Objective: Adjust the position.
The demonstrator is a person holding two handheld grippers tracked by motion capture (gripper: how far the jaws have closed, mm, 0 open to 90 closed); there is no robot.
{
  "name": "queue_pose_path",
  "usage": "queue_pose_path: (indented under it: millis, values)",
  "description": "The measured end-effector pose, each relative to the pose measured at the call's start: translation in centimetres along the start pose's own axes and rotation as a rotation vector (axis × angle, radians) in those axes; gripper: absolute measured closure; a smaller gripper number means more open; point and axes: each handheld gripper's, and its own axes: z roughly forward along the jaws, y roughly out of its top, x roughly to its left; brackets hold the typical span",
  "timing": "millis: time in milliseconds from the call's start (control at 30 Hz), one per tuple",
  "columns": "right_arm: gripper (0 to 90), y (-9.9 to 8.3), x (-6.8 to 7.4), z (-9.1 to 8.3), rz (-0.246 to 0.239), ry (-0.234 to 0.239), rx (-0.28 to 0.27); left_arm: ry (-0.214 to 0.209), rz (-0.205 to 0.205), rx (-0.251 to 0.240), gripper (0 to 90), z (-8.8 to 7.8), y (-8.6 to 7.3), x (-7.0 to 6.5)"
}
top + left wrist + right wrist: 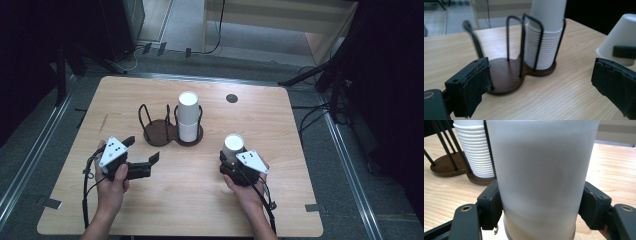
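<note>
A dark wooden two-bay cup holder (159, 134) with black wire posts stands mid-table. Its right bay holds a tall stack of white paper cups (188, 116), bottoms up; its left bay is empty. My right gripper (231, 159) is shut on a single upturned white cup (234, 144), which stands on the table right of the holder. In the right gripper view both pads press on the sides of the cup (541, 175). My left gripper (142, 150) hovers open, in front of and left of the holder, with nothing between its jaws. It faces the holder (504, 80) and the stack (544, 47).
The wooden table (190, 200) has a small dark round disc (231, 98) near its far edge. Black stands and cables ring the table on the floor. A bare stretch of tabletop lies between the two hands.
</note>
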Motion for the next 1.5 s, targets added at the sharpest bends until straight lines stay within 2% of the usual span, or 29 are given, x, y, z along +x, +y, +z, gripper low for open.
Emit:
queue_pose_path:
  millis: [233, 400, 467, 533, 600, 700, 833, 967, 1100, 1300, 1500]
  values:
    - [28.6, -0.2, 0.4, -0.2, -0.021, -0.003, -0.002, -0.067, 0.024, 0.023, 2.6, 1.1, 0.7, -2.2]
    - [28.6, -0.3, 0.9, -0.4, -0.094, -0.02, -0.006, -0.131, 0.05, 0.059, 2.6, 1.9, 0.4, -3.2]
    - [28.6, -0.4, 1.1, -0.4, -0.122, -0.031, -0.007, -0.137, 0.045, 0.065, 2.6, 2.1, 0.4, -3.5]
    - [28.6, -0.4, 1.4, -0.5, -0.155, -0.038, -0.012, -0.195, 0.024, 0.054, 2.6, 2.2, 0.4, -3.6]
    - [28.6, -0.5, 1.7, -0.6, -0.194, -0.052, -0.02, -0.218, 0.025, 0.061, 2.6, 2.4, 0.4, -3.9]
    - [28.6, -0.6, 2.2, -0.8, -0.256, -0.065, -0.03, -0.228, 0.026, 0.077, 2.7, 2.6, 0.5, -4.2]
    - [28.6, -0.8, 2.9, -0.9, -0.312, -0.07, -0.037, -0.242, 0.035, 0.088, 3.2, 2.7, 0.7, -4.6]
    - [28.6, -0.9, 3.6, -0.9, -0.375, -0.074, -0.047, -0.274, 0.055, 0.108, 6.1, 2.8, 0.7, -5.0]
    - [28.6, -1.0, 4.1, -1.0, -0.435, -0.081, -0.06, -0.292, 0.054, 0.12, 6.6, 3.0, 0.6, -5.1]
    - [28.6, -1.2, 4.7, -0.9, -0.488, -0.081, -0.072, -0.306, 0.053, 0.124, 9.3, 3.0, 0.5, -5.1]
    - [28.7, -1.4, 5.2, -1.0, -0.561, -0.08, -0.091, -0.325, 0.058, 0.131, 13.2, 3.1, 0.5, -5.2]
